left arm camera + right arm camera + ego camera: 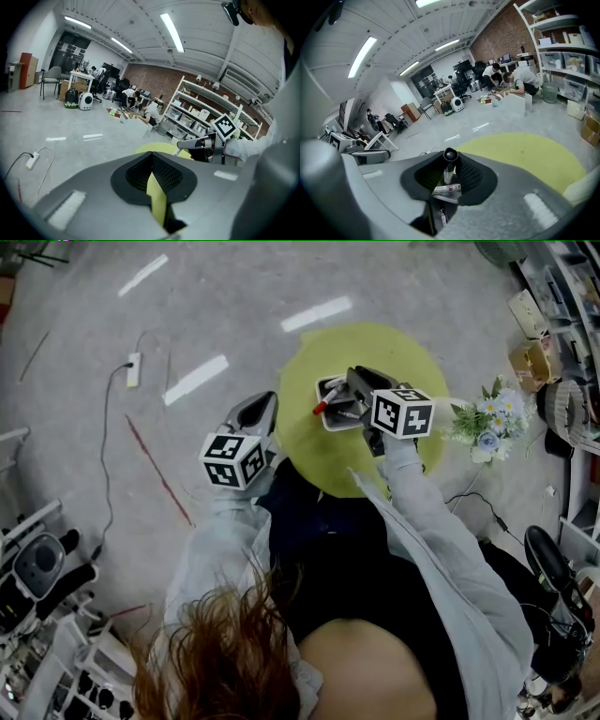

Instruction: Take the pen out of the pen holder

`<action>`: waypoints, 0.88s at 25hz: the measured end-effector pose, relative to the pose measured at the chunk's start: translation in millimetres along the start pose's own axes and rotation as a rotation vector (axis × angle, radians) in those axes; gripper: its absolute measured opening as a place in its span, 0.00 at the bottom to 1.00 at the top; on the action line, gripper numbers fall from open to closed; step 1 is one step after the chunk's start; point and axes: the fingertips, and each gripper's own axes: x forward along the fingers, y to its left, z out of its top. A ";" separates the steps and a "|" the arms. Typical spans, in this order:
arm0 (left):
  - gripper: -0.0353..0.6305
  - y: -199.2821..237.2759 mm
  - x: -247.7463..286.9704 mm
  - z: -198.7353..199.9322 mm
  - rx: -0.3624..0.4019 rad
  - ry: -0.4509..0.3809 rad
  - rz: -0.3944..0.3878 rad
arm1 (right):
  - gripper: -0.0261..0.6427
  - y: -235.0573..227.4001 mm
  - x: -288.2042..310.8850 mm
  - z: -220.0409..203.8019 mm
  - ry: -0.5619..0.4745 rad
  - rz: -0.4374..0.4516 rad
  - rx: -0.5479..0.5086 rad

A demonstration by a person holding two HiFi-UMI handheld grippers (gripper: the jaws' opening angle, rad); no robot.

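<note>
Closest to the lens in the right gripper view were that tool's own jaws. My right gripper (449,180) was pinching a white-barrelled pen (449,159) between its pads. The pen's black end pointed up and away from me, and a printed label (446,189) lay across the barrel just below. Low in the gap behind the pads something else pen-like showed, too small to be sure of.

In the head view the right gripper (356,381) hung directly over the white pen holder (334,424), just right of the frame's centre, on the round yellow table (403,352). A red-tipped pen (321,409) poked out at the holder's left side. I couldn't tell whether it was the one I held, nor whether my pen's lower end had cleared the rim.

The left gripper (151,161) had its tips pressed together on nothing, with a sliver of yellow table showing behind them. In the head view it (267,401) hovered off the table's left edge, well apart from the holder.

My worries from there:
- The grip looked to sit near one end of the pen, so the barrel could swivel or slide out if I swung it quickly.
- With nothing bracing the holder, a sideways pull while the pen was partly inside could tip the holder or drag it.
- The neighbouring pens could catch on mine and spill across the table.
</note>
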 end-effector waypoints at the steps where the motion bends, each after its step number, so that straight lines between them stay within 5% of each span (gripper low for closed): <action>1: 0.07 -2.3 -2.2 -0.6 0.002 -0.006 0.002 | 0.15 2.7 -3.4 1.4 -0.008 0.002 -0.020; 22: 0.07 -77.6 -56.5 -13.7 0.069 -0.143 0.070 | 0.15 61.3 -132.8 34.4 -0.267 0.037 -0.343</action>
